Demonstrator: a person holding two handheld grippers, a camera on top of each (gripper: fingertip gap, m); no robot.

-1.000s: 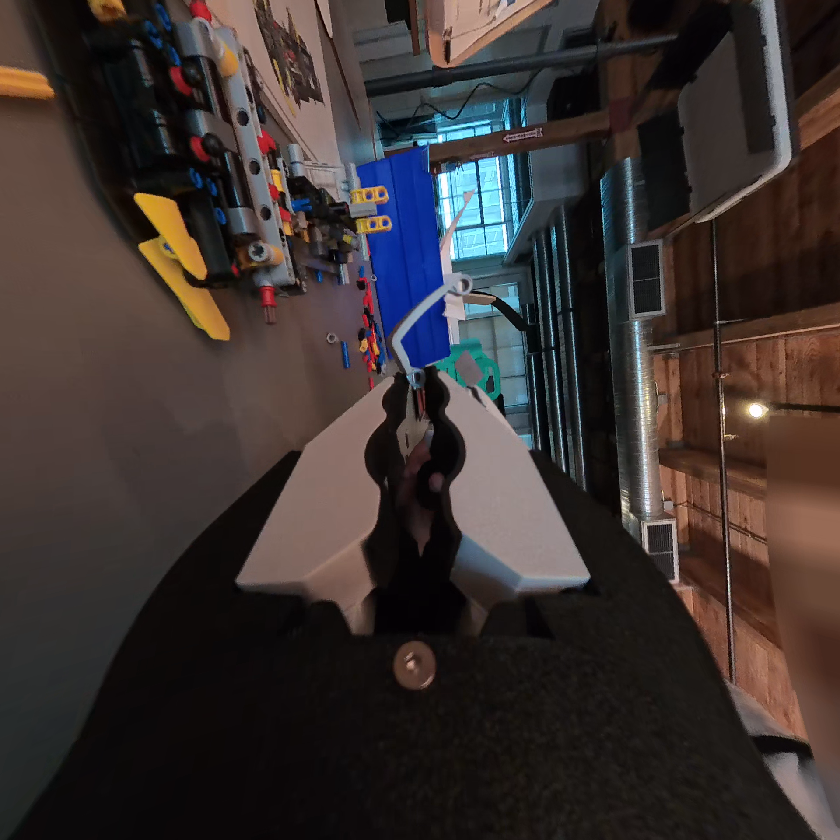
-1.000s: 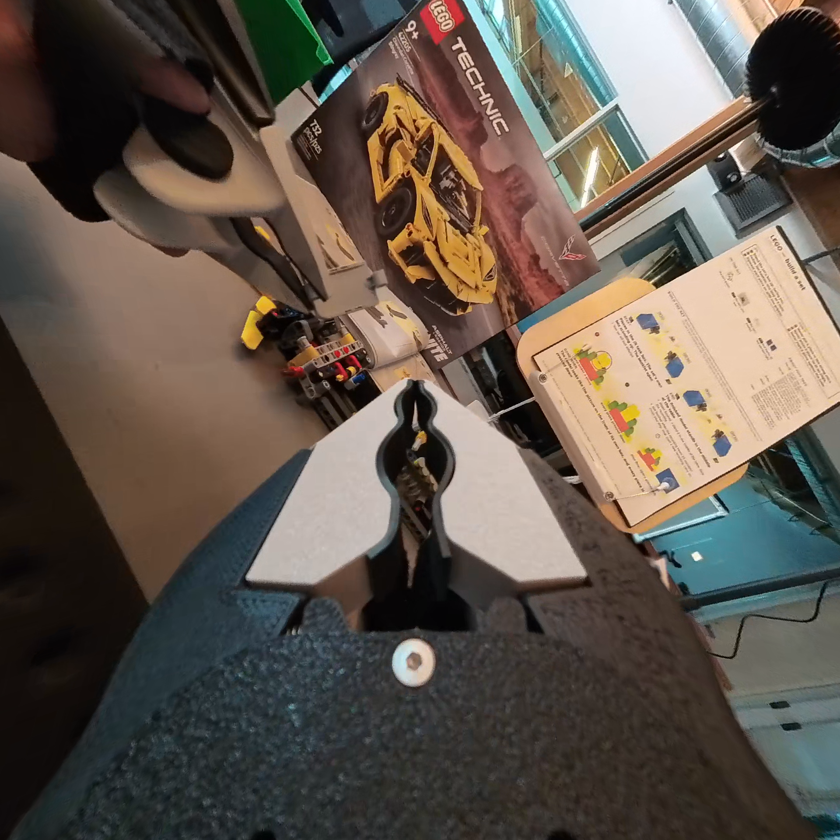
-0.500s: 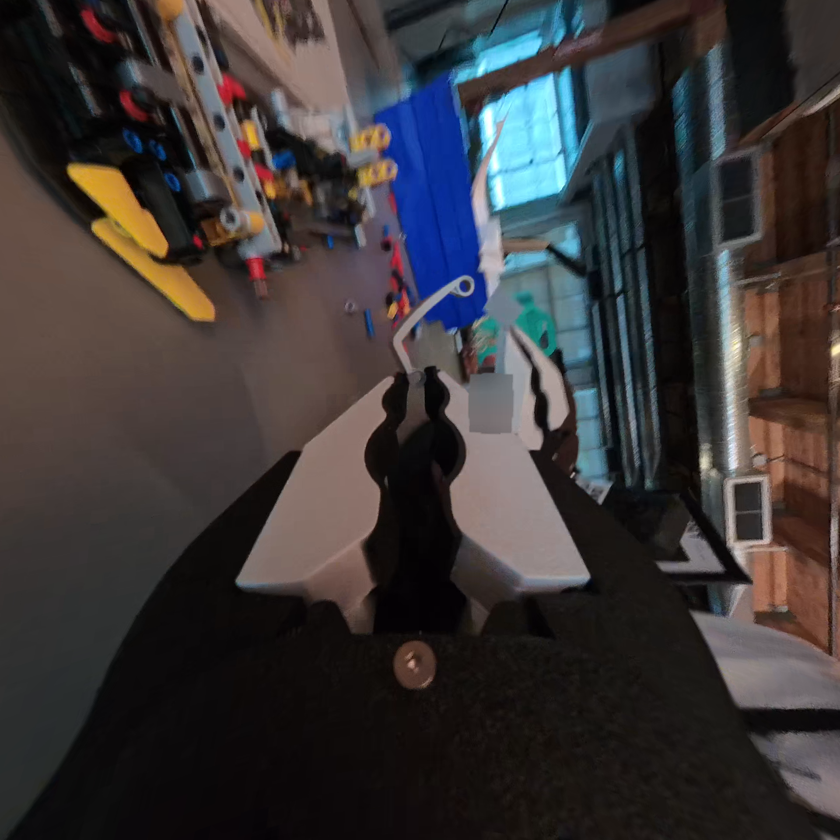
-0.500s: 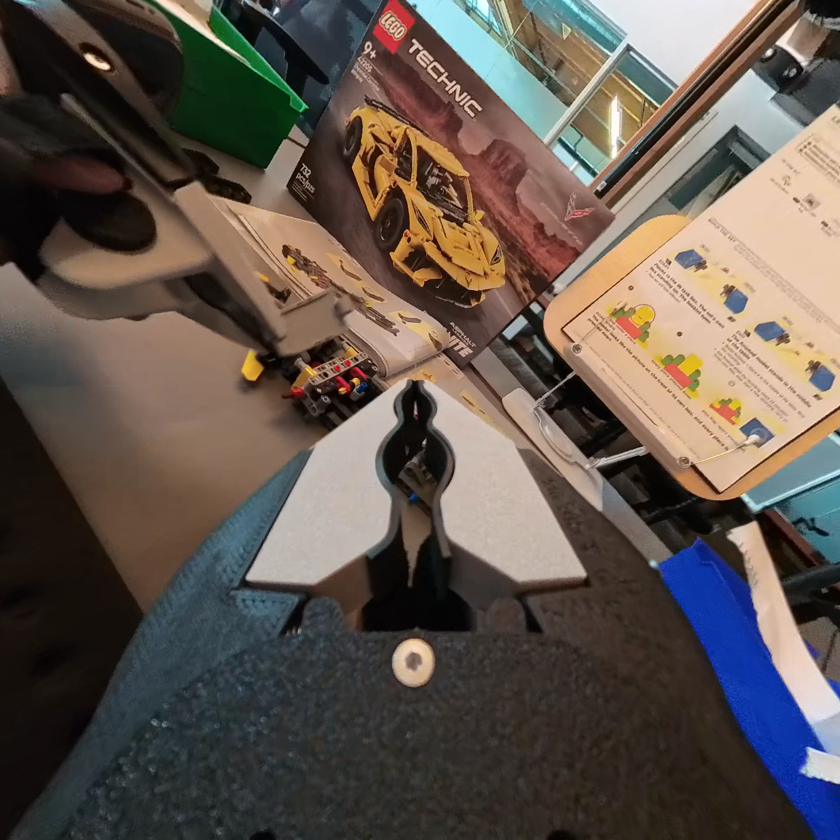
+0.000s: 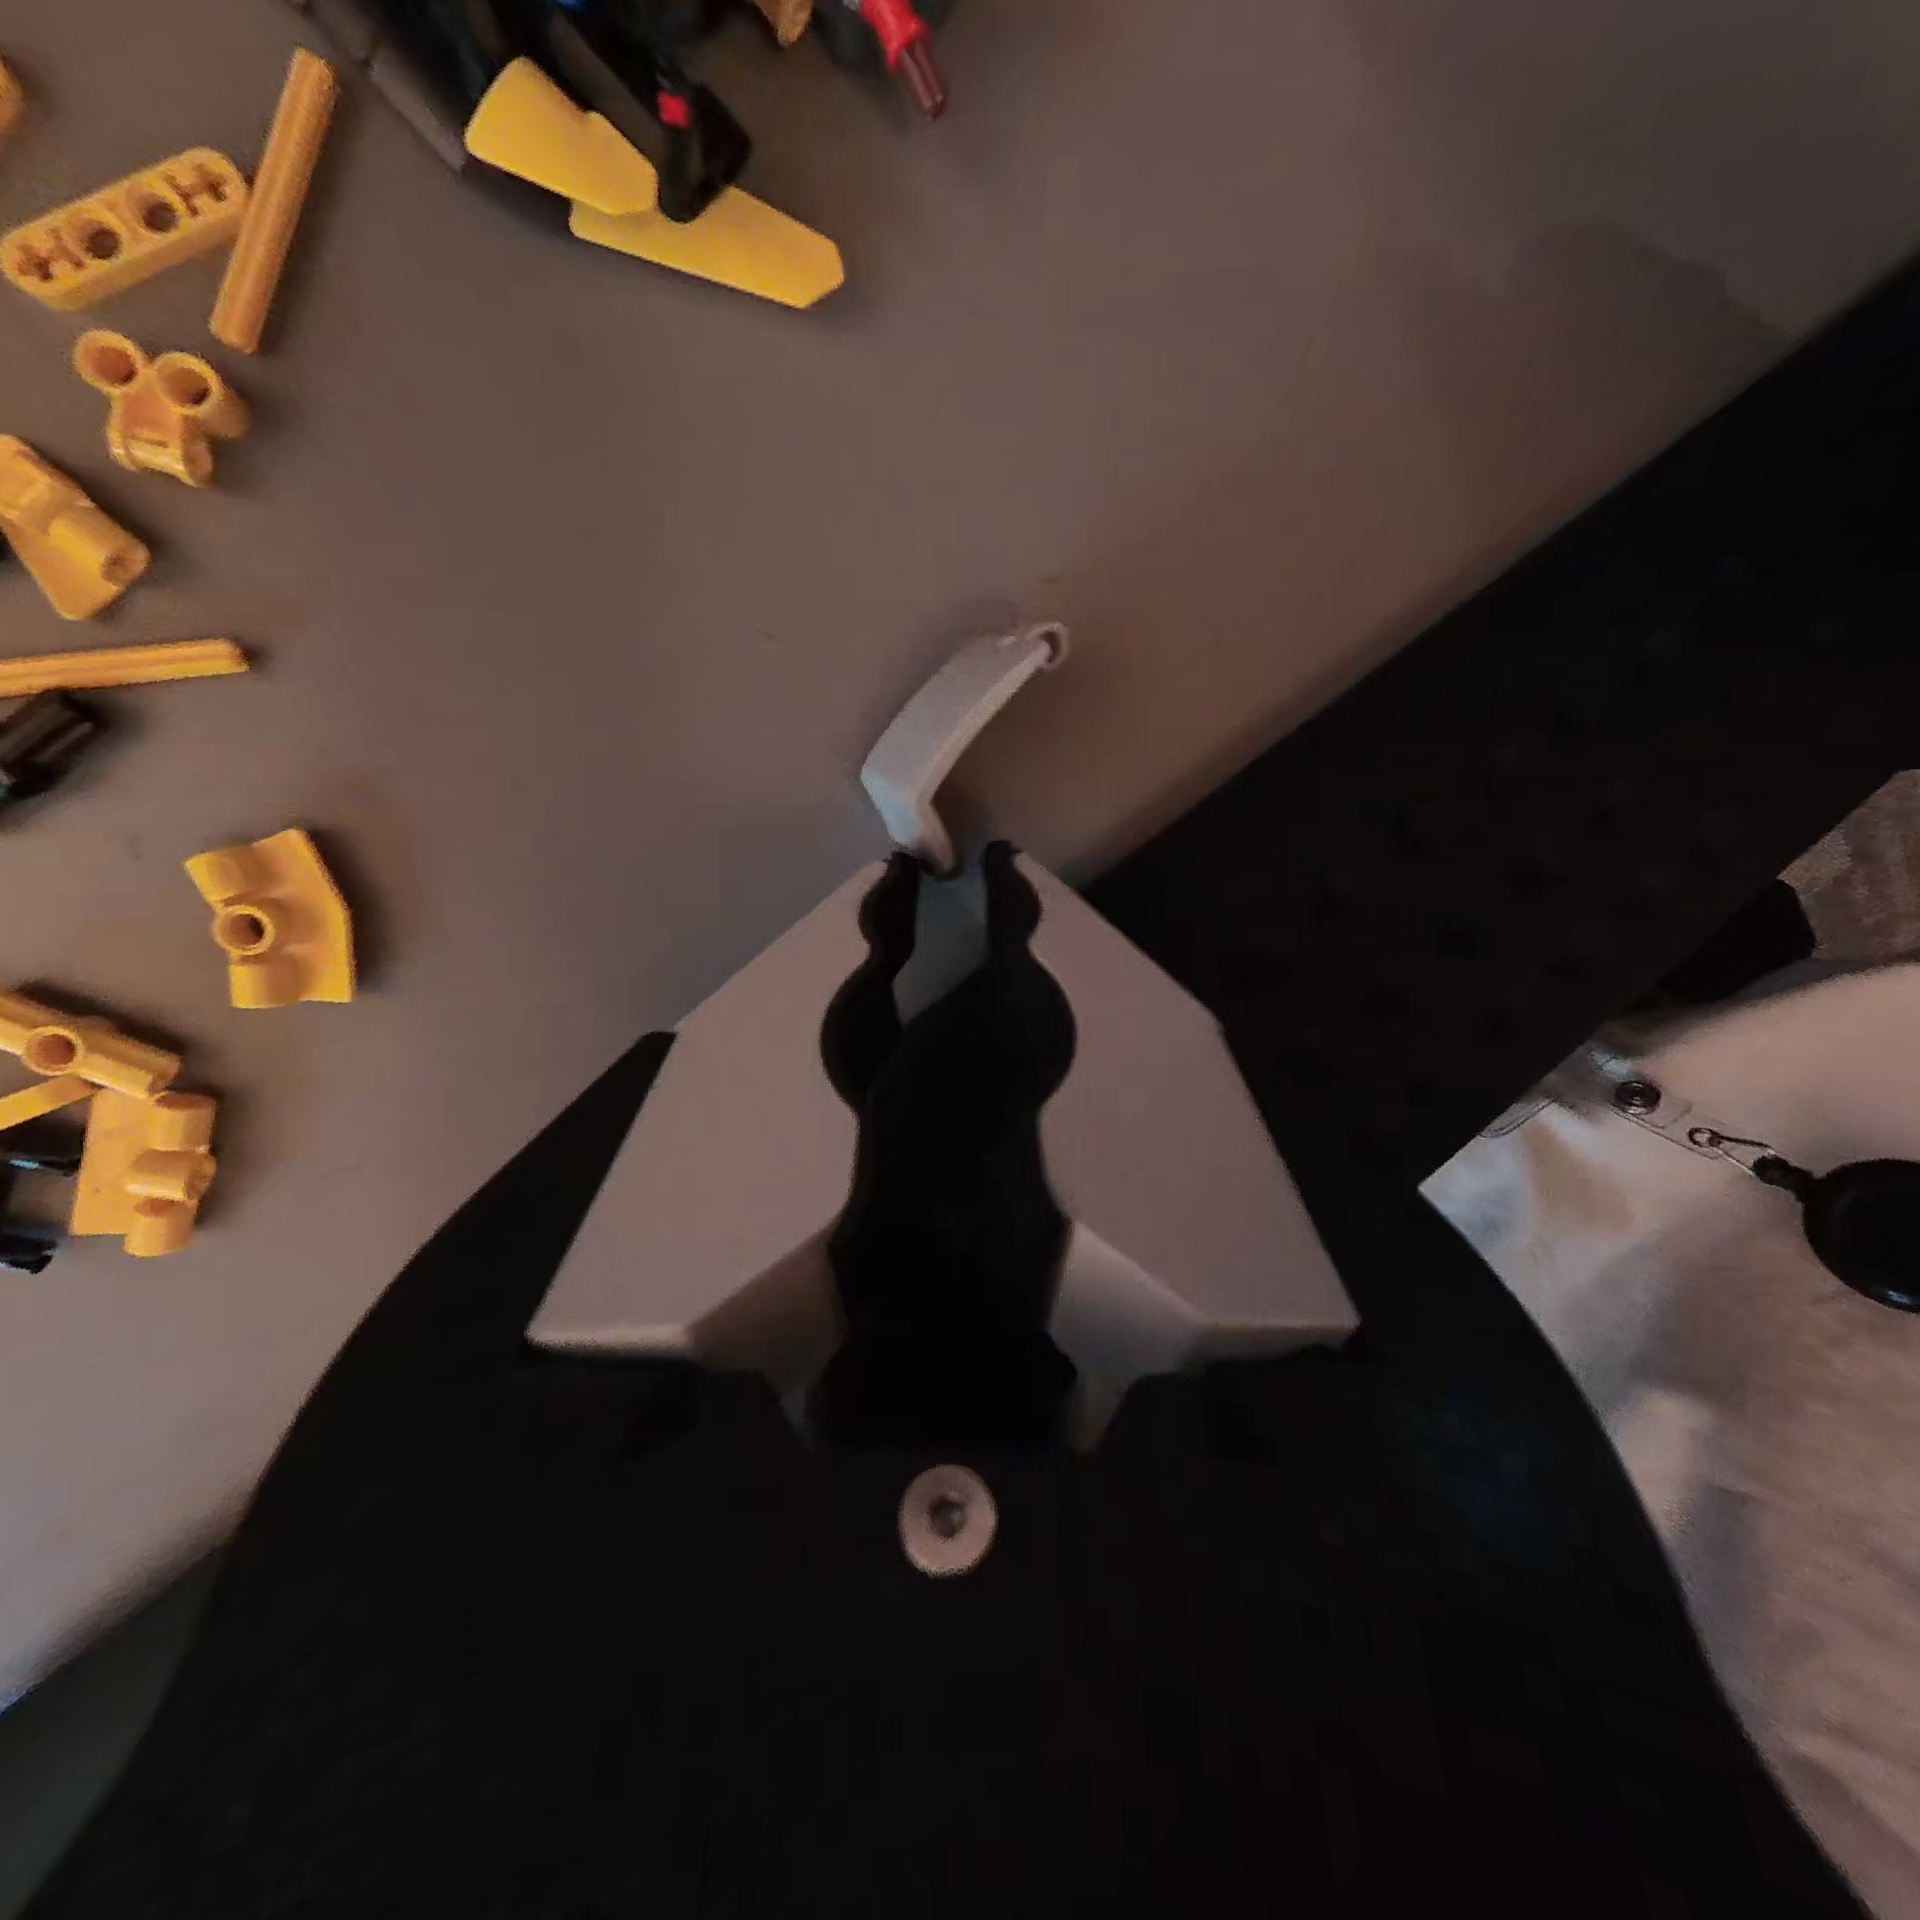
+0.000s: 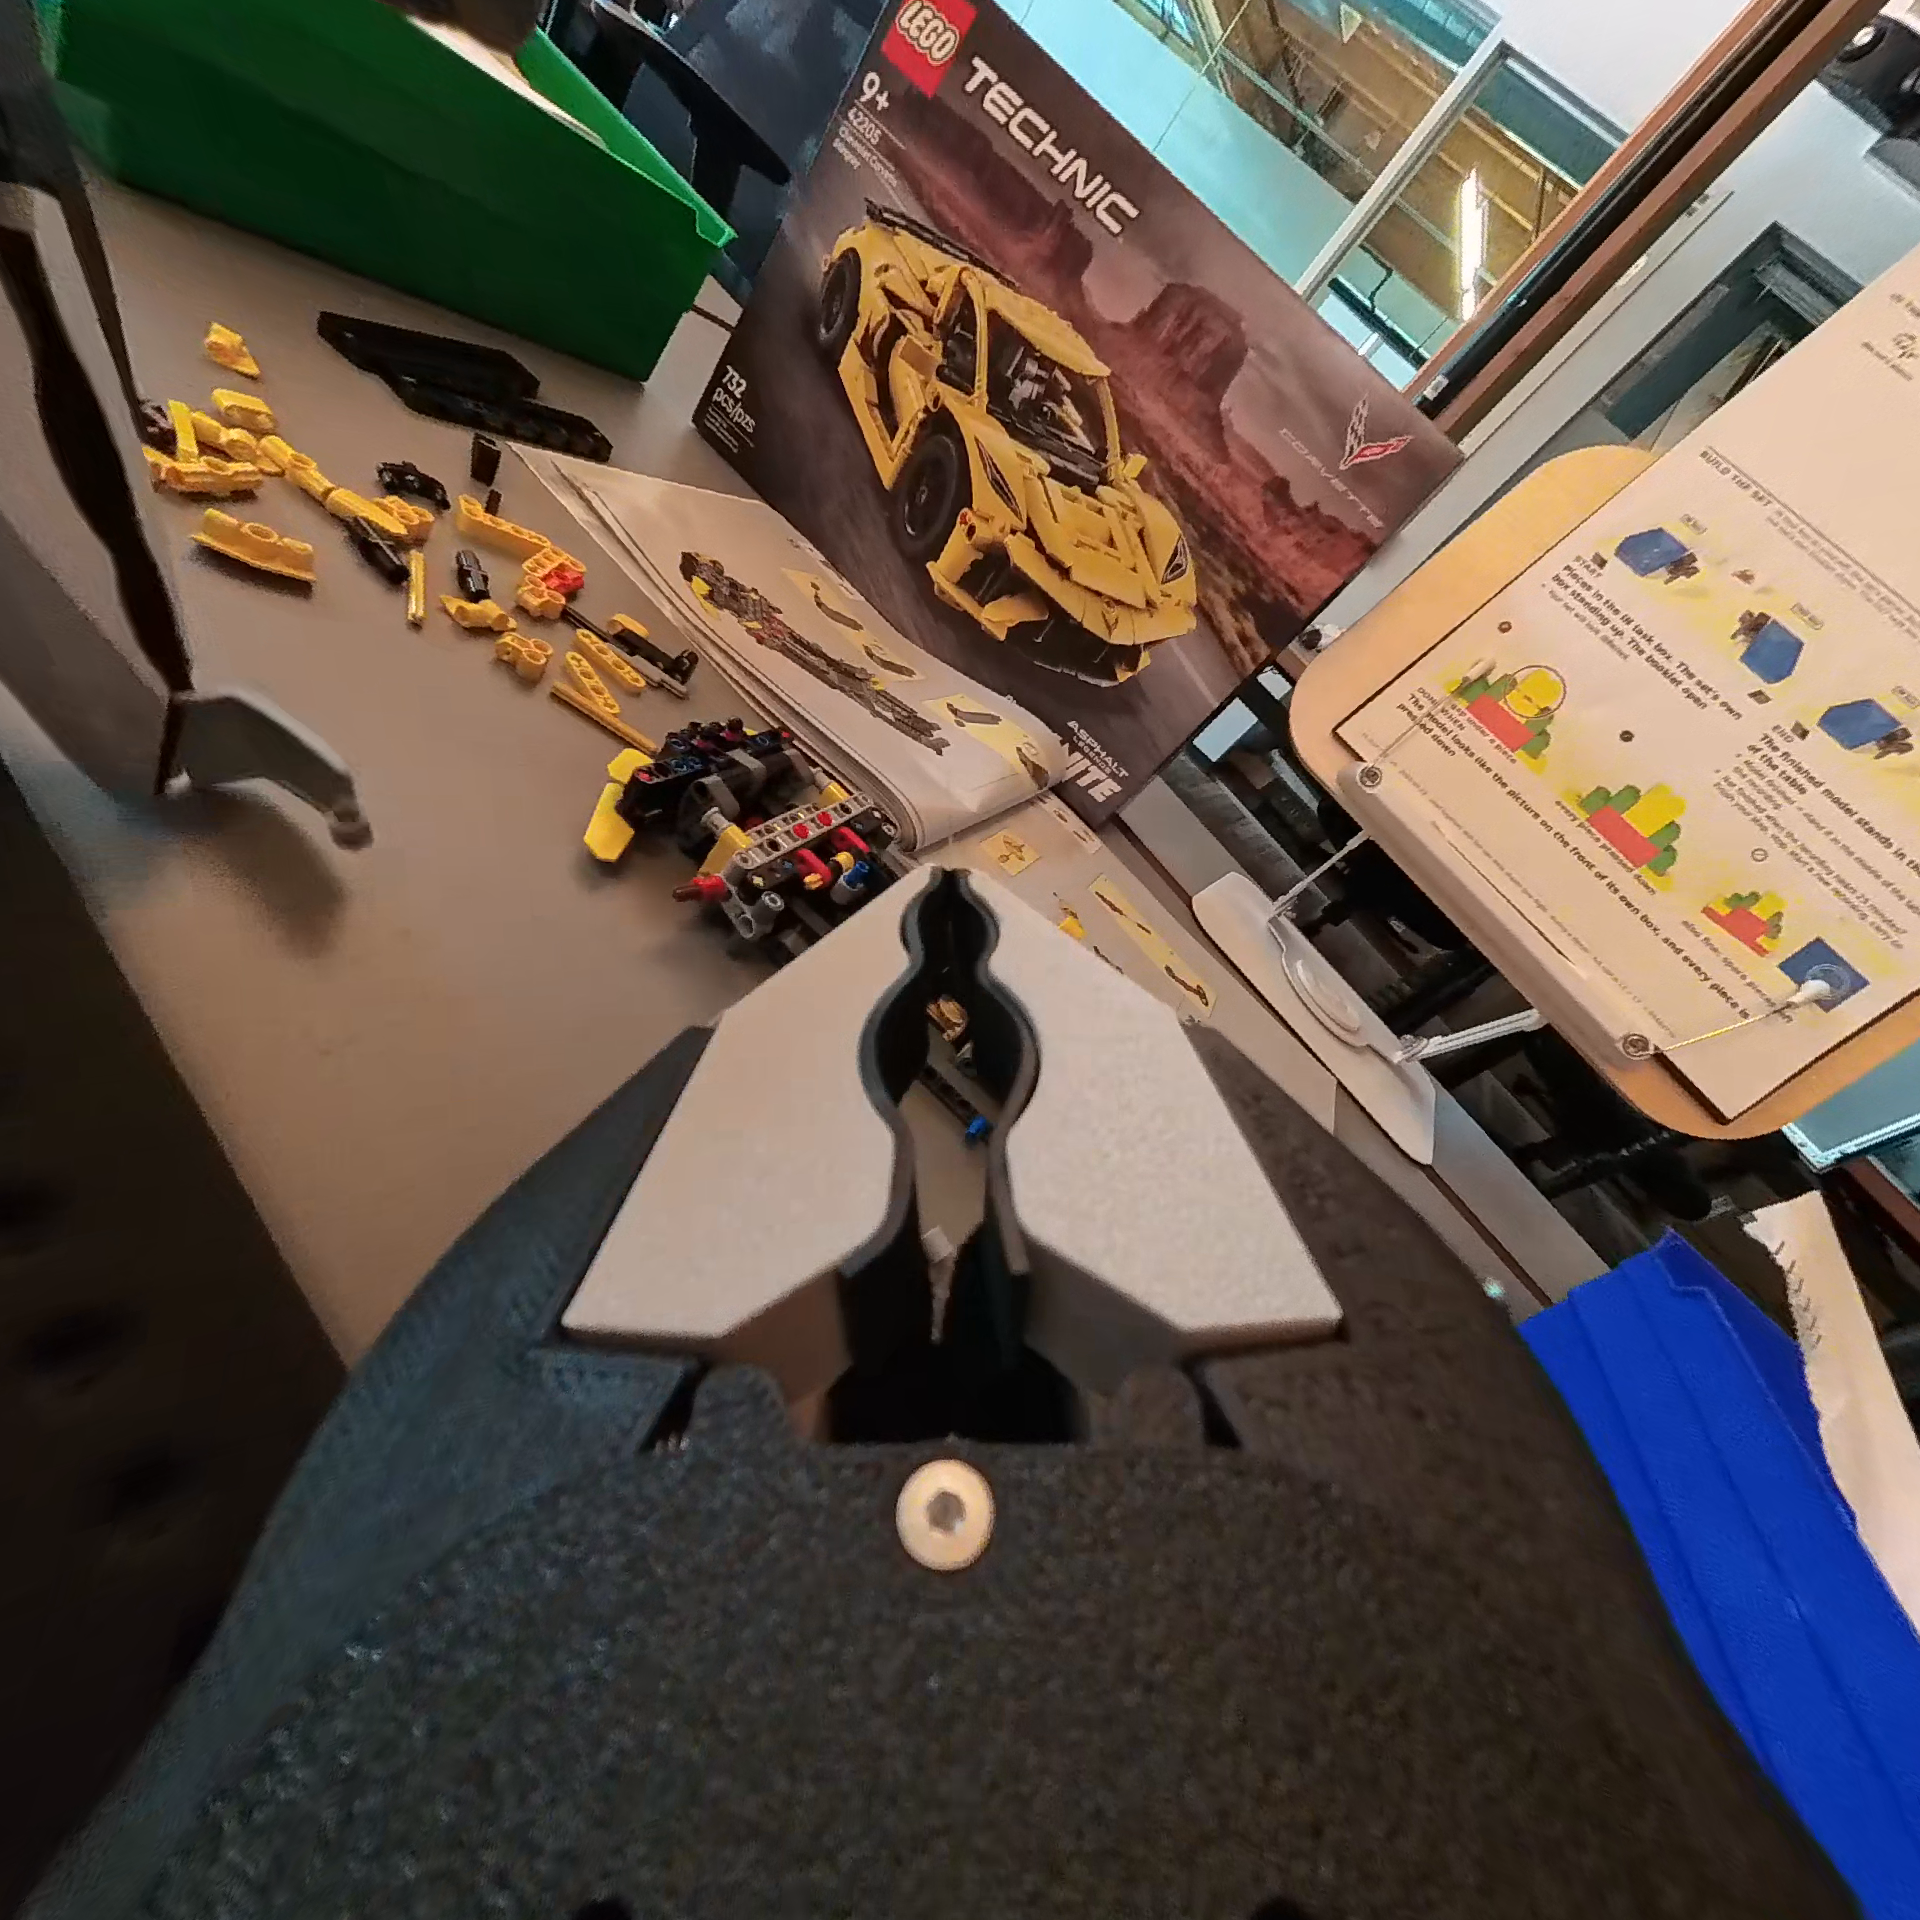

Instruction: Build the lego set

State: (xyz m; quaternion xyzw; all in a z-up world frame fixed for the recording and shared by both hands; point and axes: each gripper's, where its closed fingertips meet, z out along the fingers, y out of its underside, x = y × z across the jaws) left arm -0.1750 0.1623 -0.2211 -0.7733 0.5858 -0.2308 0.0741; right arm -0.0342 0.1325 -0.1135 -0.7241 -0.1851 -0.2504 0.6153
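My left gripper is shut on one end of a grey curved Lego panel and points down at the grey table, close to its front edge. The right wrist view shows that gripper at the far left, holding the panel just above the table. My right gripper is shut with nothing seen in it, raised over the table near the partly built black, grey and yellow model. The model's yellow end shows at the top of the left wrist view.
Loose yellow and black pieces lie left of the open instruction booklet; several also show in the left wrist view. The set's box, a green bin, a blue bin and an instruction board stand around. A person's white shirt is beyond the table edge. Some 20 cm of space lies between my two pairs of fingers.
My left gripper has swung from pointing along the table to pointing down at it near the front edge, still holding the grey panel. The right gripper's view has tilted more level.
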